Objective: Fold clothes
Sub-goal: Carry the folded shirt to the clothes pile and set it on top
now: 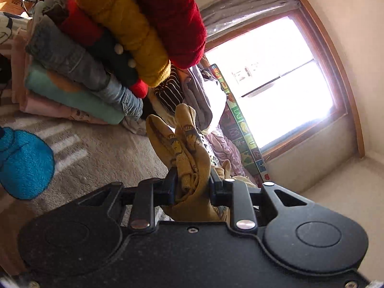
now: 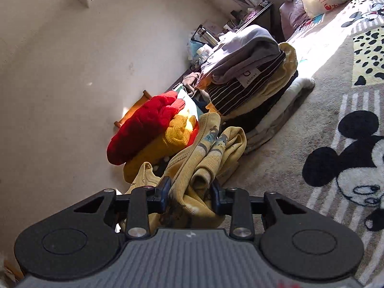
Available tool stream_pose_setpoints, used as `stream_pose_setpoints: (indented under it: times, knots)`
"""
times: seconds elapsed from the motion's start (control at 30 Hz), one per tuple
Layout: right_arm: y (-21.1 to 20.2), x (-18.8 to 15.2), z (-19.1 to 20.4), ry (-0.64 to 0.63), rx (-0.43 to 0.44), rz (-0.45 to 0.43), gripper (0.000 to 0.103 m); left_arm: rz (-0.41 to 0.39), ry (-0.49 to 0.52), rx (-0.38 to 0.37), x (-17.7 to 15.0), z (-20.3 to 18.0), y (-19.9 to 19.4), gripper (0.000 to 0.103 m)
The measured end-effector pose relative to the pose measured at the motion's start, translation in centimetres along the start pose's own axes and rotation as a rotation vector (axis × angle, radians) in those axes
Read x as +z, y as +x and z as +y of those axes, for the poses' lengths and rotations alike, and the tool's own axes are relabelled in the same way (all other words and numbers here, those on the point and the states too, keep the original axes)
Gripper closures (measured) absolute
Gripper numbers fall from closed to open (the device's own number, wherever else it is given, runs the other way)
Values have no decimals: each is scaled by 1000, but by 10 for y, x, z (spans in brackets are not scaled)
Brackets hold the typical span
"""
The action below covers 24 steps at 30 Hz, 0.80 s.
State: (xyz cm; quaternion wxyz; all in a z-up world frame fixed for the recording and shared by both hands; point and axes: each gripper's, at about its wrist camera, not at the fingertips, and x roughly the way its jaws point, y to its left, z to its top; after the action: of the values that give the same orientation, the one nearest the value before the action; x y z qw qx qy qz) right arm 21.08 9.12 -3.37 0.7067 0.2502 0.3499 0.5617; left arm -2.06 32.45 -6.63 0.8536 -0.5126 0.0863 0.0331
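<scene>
Left gripper [image 1: 193, 182], low centre of frame: jaws clamped on bunched mustard-yellow ribbed knit garment with printed figures [image 1: 183, 144]. Right gripper [image 2: 190, 193], low centre: jaws clamped on same garment [image 2: 206, 158]. Behind, centre left: folded red knit sweater [image 2: 144, 127] atop yellow knit sweater [image 2: 172, 139].

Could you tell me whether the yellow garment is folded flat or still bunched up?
Bunched: the yellow garment hangs crumpled between both grippers.

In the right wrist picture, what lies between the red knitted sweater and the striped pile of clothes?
In the right wrist view, the bunched pale yellow ribbed garment rises between the red knitted sweater and the dark striped clothes pile, held in the right claw.
</scene>
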Motion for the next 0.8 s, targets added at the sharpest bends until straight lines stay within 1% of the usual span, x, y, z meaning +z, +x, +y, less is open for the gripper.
stream_pose_setpoints:
  times: [0.07,0.17,0.23,0.3,0.37,0.43,0.47,0.5,0.57,0.6,0.67,0.7,0.73,0.8]
  knots:
    - [9,2,5,1,20,17,68,-15,-21,3,6,7,-8,79]
    - [21,2,7,-15,-31,68,68,-6,-54,40,8,18,-5,79]
    - [31,-2,-9,24,-112,116,68,31,-95,74,5,32,8,79]
    - [30,-4,-24,86,-122,117,68,84,-133,109,-2,46,23,79]
    - [25,4,-25,93,-61,76,68,80,-116,89,3,38,27,79]
    - [21,24,-7,49,27,11,68,63,-83,54,12,24,27,79]
    - [19,34,2,26,73,-22,68,38,-53,22,21,11,24,79]
    - [17,45,16,0,136,-65,68,-6,-9,-19,32,-5,18,79]
    - [15,66,43,-45,250,-143,68,-119,86,-113,57,-40,2,79]
    - [18,77,62,-78,328,-194,68,-182,123,-158,69,-53,-7,79]
    - [29,93,94,-154,435,-261,68,-315,199,-234,89,-75,-23,79]
    - [35,101,109,-190,486,-293,68,-389,248,-259,98,-85,-32,79]
    - [47,107,119,-199,517,-307,68,-454,289,-283,108,-92,-39,79]
    - [71,119,136,-212,577,-332,68,-548,341,-316,127,-101,-50,79]
